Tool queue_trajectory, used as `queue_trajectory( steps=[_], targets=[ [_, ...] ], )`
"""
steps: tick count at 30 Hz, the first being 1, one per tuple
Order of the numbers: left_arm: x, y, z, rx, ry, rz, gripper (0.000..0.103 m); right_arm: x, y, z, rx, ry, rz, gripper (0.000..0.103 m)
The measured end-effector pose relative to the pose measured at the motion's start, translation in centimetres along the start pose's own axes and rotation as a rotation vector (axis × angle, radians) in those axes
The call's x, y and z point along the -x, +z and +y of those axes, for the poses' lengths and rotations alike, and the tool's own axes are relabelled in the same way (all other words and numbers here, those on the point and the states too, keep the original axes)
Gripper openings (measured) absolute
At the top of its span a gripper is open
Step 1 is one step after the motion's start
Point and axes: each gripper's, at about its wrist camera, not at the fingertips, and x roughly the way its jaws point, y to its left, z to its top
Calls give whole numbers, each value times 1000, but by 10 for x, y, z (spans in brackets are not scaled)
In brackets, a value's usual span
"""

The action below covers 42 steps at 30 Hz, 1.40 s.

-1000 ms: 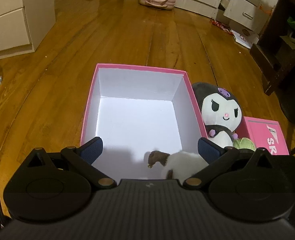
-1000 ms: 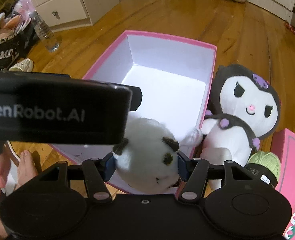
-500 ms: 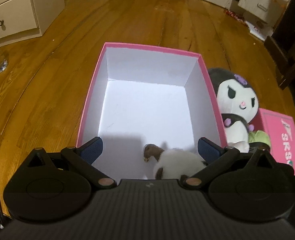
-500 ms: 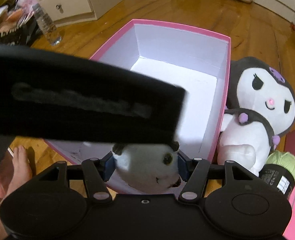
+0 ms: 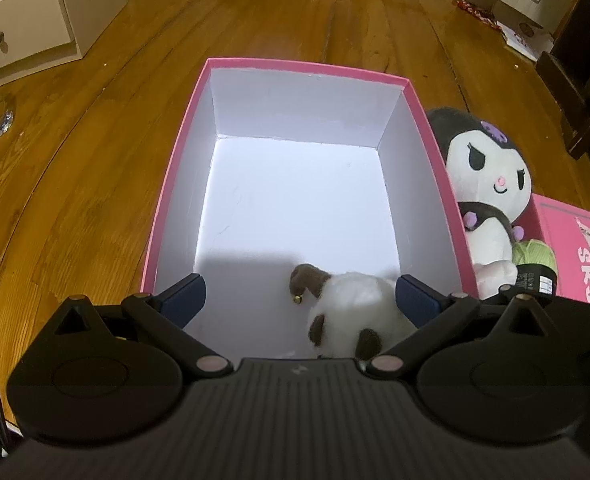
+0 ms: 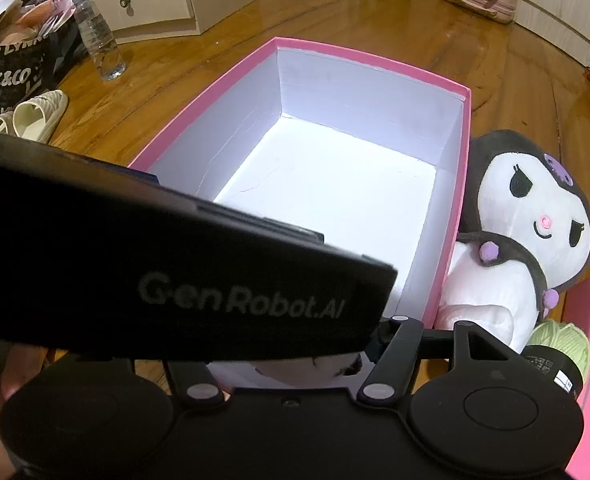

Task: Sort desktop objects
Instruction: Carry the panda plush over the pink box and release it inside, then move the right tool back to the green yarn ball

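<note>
A pink box [image 5: 307, 66] with a white inside stands open on the wood floor. A small white and brown plush [image 5: 355, 304] is low in its near right corner. In the right wrist view that plush [image 6: 315, 364] sits between the fingers of my right gripper [image 6: 299, 360]. Its jaws have just been opening, and the right pad [image 6: 375, 348] still touches the plush. The left gripper's black housing [image 6: 175, 280] hides the other finger. My left gripper [image 5: 299, 298] hangs open over the box's near end and holds nothing.
A black and white doll [image 5: 491, 184] leans on the box's right wall, with green yarn [image 5: 535, 252] and a pink lid [image 5: 575, 248] beside it. A water bottle [image 6: 99, 40], shoes [image 6: 35, 112] and a drawer cabinet [image 5: 23, 12] stand to the left.
Both grippers have sunk towards the box, and the white plush is now lower inside it. The left gripper's housing now covers most of the plush in the right wrist view.
</note>
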Motion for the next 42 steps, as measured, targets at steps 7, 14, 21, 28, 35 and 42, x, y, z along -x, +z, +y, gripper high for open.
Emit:
queue_trajectory(
  steps=[7,14,21,28,35,42],
  targets=[
    [-4,-1,1,1,13,13,103,3,2,-1,-6,-8,22,74],
    [12,1,5,44,56,-30,103,20,-4,-6,36,-14,22,74],
    [62,11,-5,54,-3,-147,103,75,7,-27,76,40,58,74],
    [102,9,-24,46,30,-203,103,132,-13,-90,-36,-16,-73,84],
    [97,6,-65,-21,-82,-176,103,124,-37,-142,-183,-62,-27,84],
    [91,3,-101,-72,-123,-167,103,109,-57,-153,-204,-36,-26,83]
  ],
)
